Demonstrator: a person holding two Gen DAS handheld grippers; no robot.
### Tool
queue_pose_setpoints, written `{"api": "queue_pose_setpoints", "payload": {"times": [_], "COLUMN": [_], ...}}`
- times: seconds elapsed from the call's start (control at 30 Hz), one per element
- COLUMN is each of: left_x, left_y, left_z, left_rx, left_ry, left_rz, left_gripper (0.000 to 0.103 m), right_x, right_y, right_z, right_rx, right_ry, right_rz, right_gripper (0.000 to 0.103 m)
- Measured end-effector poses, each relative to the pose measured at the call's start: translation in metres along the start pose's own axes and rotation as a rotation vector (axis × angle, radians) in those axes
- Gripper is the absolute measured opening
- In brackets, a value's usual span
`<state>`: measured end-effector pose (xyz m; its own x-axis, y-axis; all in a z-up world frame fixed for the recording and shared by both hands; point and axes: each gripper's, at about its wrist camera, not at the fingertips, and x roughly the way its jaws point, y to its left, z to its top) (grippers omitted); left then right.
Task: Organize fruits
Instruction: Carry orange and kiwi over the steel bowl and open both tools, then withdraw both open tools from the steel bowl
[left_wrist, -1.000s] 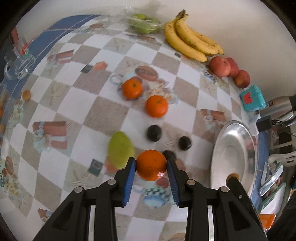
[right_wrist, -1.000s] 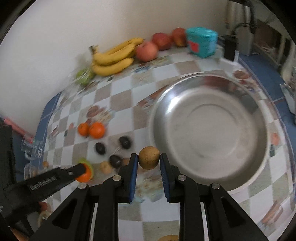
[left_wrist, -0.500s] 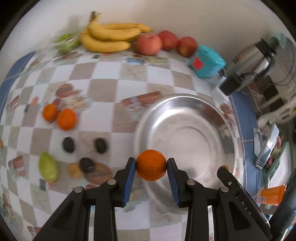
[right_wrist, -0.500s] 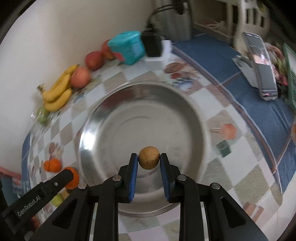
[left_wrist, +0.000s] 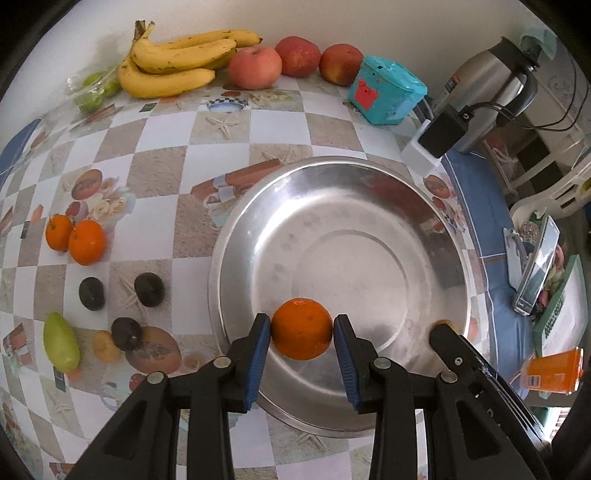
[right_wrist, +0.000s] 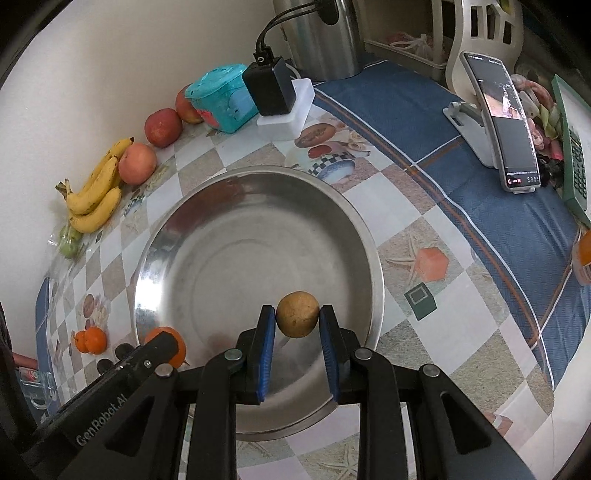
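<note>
My left gripper (left_wrist: 302, 332) is shut on an orange (left_wrist: 301, 328) and holds it over the near edge of the steel bowl (left_wrist: 332, 192). My right gripper (right_wrist: 297, 320) is shut on a small brown round fruit (right_wrist: 297, 314) over the same bowl (right_wrist: 207, 206), to the right of the left gripper (right_wrist: 159, 347). Two oranges (left_wrist: 77, 238), three dark fruits (left_wrist: 149, 289), a green pear-like fruit (left_wrist: 61, 341) and a small yellow fruit (left_wrist: 105, 345) lie on the table left of the bowl.
Bananas (left_wrist: 177, 59), three apples (left_wrist: 255, 68) and a bag of green fruit (left_wrist: 94, 90) line the wall. A teal box (left_wrist: 386, 92), a charger block (left_wrist: 439, 134), a steel kettle (left_wrist: 487, 85), a phone on a stand (right_wrist: 506, 122) and an orange cup (left_wrist: 552, 373) are on the right.
Both grippers have carried their fruits rightward from the loose fruit to above the steel bowl, and now sit lower and closer over it.
</note>
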<state>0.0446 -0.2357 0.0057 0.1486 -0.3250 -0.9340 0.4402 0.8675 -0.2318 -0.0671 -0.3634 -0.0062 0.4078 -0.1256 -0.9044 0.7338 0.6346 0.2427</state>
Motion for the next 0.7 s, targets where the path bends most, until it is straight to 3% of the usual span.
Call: {"api": "queue_pose_setpoints", "payload": {"times": [0.2, 0.3, 0.47, 0.53, 0.7], "left_x": [-0.012, -0.020, -0.032, -0.036, -0.042], "left_y": [0.001, 0.007, 0.026, 0.038, 0.074], "left_z": [0.001, 0.000, 0.000, 0.000, -0.005], "left_rx": [0.004, -0.008, -0.042, -0.065, -0.141], "left_ry": [-0.025, -0.041, -0.058, -0.068, -0.085], "left_rz": [-0.016, -0.012, 0.037, 0.069, 0.169], "left_gripper": [0.045, 0.048, 0.067, 0.077, 0.092], "right_x": [-0.002, -0.005, -0.010, -0.010, -0.009], "right_y": [0.000, 0.000, 0.004, 0.006, 0.011], "right_z": [0.000, 0.001, 0.000, -0.001, -0.006], "right_rx": [0.000, 0.000, -0.016, -0.026, -0.052], "right_ry": [-0.007, -0.014, -0.026, -0.026, -0.024], "right_rz": [0.001, 0.003, 0.008, 0.008, 0.004], "right_gripper": [0.028, 0.035, 0.045, 0.060, 0.069]}}
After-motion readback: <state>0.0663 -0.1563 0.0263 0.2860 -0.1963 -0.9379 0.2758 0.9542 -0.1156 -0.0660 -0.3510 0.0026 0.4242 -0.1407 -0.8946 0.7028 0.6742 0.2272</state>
